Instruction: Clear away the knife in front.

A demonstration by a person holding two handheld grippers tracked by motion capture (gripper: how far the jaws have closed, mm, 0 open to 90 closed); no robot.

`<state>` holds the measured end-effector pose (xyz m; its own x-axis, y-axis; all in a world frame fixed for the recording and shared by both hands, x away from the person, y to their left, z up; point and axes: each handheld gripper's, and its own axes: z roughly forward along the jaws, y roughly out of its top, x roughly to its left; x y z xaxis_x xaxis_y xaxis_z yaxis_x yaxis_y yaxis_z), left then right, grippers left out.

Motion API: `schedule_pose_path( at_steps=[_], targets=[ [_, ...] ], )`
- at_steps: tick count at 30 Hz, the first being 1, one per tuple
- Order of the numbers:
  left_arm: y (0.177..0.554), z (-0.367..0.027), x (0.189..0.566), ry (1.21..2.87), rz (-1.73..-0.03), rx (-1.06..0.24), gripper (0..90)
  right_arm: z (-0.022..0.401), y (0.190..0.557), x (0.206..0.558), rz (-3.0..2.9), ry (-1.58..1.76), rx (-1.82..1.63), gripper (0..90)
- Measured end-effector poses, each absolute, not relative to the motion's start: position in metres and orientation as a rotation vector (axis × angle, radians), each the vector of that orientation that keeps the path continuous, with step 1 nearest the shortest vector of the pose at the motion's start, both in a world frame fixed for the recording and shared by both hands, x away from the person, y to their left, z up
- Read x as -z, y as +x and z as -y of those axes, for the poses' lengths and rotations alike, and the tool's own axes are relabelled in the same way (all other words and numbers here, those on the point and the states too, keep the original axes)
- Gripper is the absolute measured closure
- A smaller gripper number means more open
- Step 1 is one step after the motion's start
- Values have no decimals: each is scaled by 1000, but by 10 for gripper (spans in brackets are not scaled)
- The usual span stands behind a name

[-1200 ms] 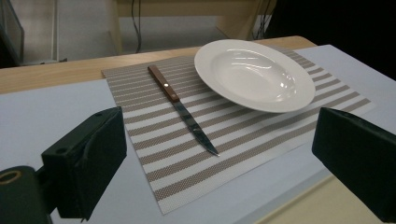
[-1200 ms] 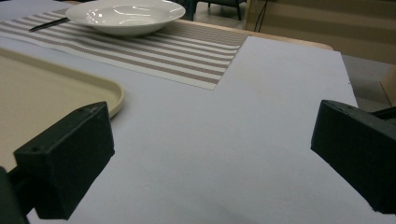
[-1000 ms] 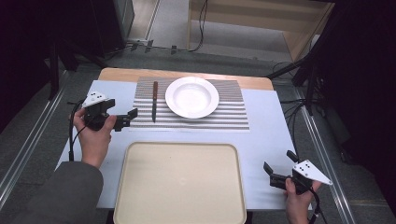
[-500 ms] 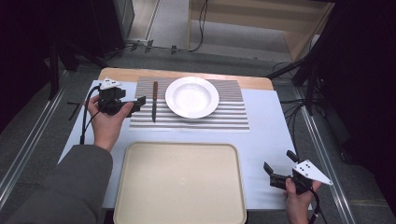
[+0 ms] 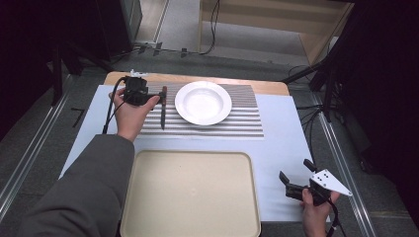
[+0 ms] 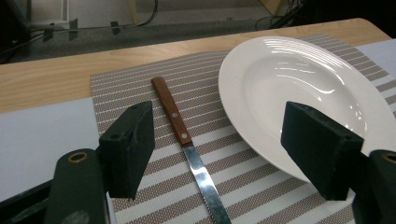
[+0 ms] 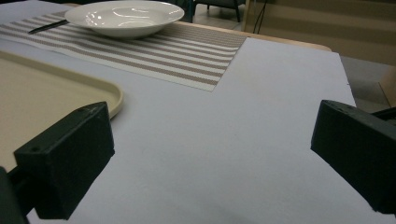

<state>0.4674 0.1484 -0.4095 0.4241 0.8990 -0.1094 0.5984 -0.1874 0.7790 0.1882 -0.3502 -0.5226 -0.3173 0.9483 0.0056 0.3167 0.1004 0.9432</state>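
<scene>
A knife (image 5: 162, 106) with a brown wooden handle (image 6: 173, 109) lies on the striped placemat (image 5: 237, 123), just left of a white deep plate (image 5: 203, 102). My left gripper (image 5: 150, 98) hovers at the knife's handle end. In the left gripper view the left gripper (image 6: 219, 135) straddles the knife, its jaws apart on either side without touching it. They have just been closing. The plate (image 6: 299, 79) sits behind the right-hand jaw. My right gripper (image 5: 296, 171) rests open near the table's front right corner, with only bare white table (image 7: 210, 154) between its jaws.
A large cream tray (image 5: 190, 192) lies empty at the front centre, and its rim (image 7: 112, 93) is to the left of my right gripper. A wooden table edge (image 5: 197, 79) runs behind the placemat. Dark stands and cables surround the table.
My left hand has travelled from the table's left side toward the far edge and rightward, up to the knife, and its jaws stand narrower. The right hand has kept still.
</scene>
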Motion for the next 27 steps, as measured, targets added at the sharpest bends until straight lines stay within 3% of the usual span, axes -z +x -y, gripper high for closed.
schedule_pose_path(
  at_steps=[15, 22, 27],
  targets=[
    [510, -135, 434, 1972, -1440, -436, 501, 349, 188, 523, -1729, 1242, -1213, 0],
    [529, -131, 451, 2020, -1502, -321, 630, 349, 189, 523, -1726, 1241, -1214, 0],
    [536, -127, 461, 2039, -1563, -326, 651, 348, 189, 523, -1727, 1240, -1206, 0]
  ],
)
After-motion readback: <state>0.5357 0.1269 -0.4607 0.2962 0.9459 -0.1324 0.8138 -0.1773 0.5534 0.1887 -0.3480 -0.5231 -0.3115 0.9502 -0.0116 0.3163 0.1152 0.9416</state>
